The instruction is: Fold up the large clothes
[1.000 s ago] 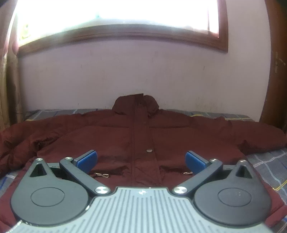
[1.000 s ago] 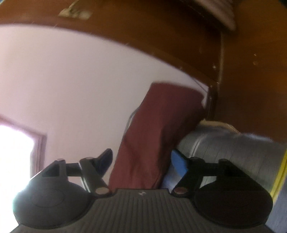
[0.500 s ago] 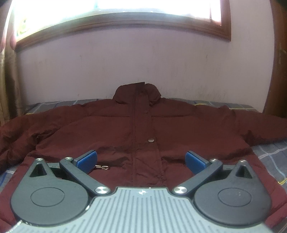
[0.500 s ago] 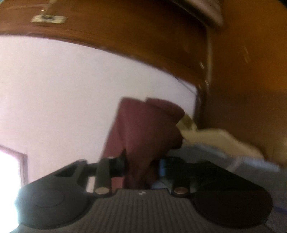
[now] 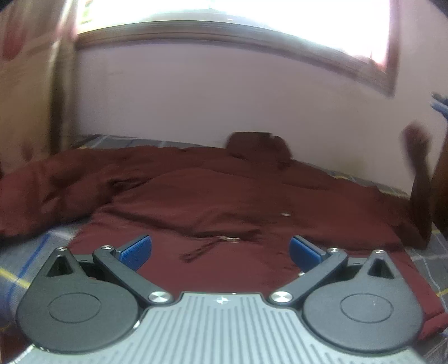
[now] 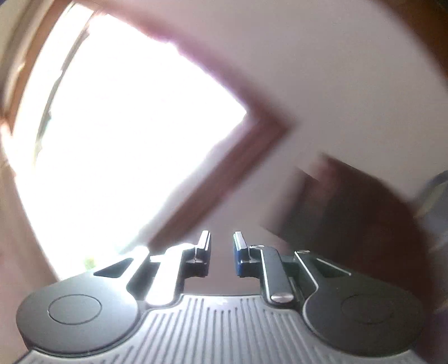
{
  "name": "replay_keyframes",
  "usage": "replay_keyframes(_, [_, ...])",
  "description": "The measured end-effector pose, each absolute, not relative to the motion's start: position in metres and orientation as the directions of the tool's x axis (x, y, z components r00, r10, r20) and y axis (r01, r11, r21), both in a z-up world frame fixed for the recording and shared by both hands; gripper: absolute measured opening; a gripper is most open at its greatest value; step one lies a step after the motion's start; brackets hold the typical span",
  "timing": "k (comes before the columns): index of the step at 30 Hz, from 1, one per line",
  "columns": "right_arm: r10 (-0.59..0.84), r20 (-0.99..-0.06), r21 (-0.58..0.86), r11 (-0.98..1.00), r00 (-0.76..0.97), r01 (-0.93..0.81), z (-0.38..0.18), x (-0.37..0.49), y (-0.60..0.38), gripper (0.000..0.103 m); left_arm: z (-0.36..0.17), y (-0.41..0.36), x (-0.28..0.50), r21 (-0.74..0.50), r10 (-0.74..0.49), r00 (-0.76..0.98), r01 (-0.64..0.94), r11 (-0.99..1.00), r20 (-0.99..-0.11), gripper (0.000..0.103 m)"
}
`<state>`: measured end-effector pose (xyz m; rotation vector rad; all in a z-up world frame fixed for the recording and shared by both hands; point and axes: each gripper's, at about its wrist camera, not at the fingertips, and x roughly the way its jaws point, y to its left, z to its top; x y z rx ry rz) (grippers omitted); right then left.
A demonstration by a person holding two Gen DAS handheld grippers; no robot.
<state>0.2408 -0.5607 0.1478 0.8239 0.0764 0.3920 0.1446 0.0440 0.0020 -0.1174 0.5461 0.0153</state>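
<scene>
A large maroon jacket (image 5: 224, 196) lies spread front up on the bed, collar (image 5: 257, 145) toward the wall. My left gripper (image 5: 219, 247) is open and empty, low over the jacket's hem near a zip pull (image 5: 226, 238). The jacket's right sleeve (image 5: 420, 182) stands lifted at the right edge. In the right wrist view my right gripper (image 6: 221, 246) is nearly shut, with a narrow gap between its pads. It points up at the window and wall. The blurred maroon sleeve (image 6: 364, 212) hangs to the right of the gripper. I cannot tell whether cloth is pinched.
The bed has a grey checked sheet (image 5: 36, 252) showing left and right of the jacket. A pale wall (image 5: 196, 98) and a bright window (image 5: 224, 16) with a brown frame are behind. A curtain (image 5: 28, 84) hangs at the left.
My left gripper has swung toward the jacket's left side. My right gripper has narrowed to a small gap and swung toward the window, and the right sleeve now stands lifted.
</scene>
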Motion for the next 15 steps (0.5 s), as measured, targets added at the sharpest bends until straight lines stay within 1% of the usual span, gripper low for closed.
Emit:
replay_keyframes(2, [0.463,0.092,0.739,0.562,0.881,-0.372,0.152,0.259,-0.500,0.015,0.003,0.065,0.139,-0.132,-0.001,0.854,-0.079,0.988,-0.521,0.103])
replay_keyframes(5, [0.580,0.075,0.756,0.497,0.811,-0.425,0.144,0.286,-0.409,0.014,0.001,0.099,0.132,-0.193,0.011,0.849,-0.133,0.972,-0.529,0.103])
replay_keyframes(8, [0.653,0.001,0.771,0.482,0.758,-0.416,0.126,0.304,-0.329,0.015,-0.003,0.129,0.128,-0.266,-0.002,0.836,-0.172,0.948,-0.549,0.103])
replay_keyframes(9, [0.648,-0.049,0.757,0.521,0.760,-0.395,0.119,0.303,-0.309,0.017,-0.004,0.137,0.126,-0.286,-0.008,0.834,-0.180,0.941,-0.551,0.103])
replay_keyframes(11, [0.637,-0.121,0.738,0.570,0.761,-0.361,0.102,0.299,-0.291,0.017,-0.005,0.150,0.124,-0.300,-0.004,0.838,-0.190,0.935,-0.545,0.103])
replay_keyframes(12, [0.587,-0.212,0.667,0.671,0.781,-0.323,0.094,0.295,-0.287,0.023,-0.005,0.154,0.123,-0.295,0.001,0.841,-0.191,0.936,-0.541,0.103])
replay_keyframes(13, [0.547,-0.262,0.624,0.724,0.795,-0.293,0.082,0.299,-0.294,0.031,-0.005,0.156,0.123,-0.286,0.006,0.843,-0.189,0.939,-0.538,0.103])
replay_keyframes(14, [0.534,-0.288,0.620,0.736,0.795,-0.270,0.069,0.297,-0.307,0.036,-0.006,0.157,0.123,-0.277,0.009,0.845,-0.186,0.943,-0.535,0.103])
replay_keyframes(15, [0.545,-0.295,0.662,0.709,0.785,-0.243,0.056,0.298,-0.324,0.047,-0.009,0.157,0.124,-0.270,0.008,0.845,-0.181,0.946,-0.535,0.103])
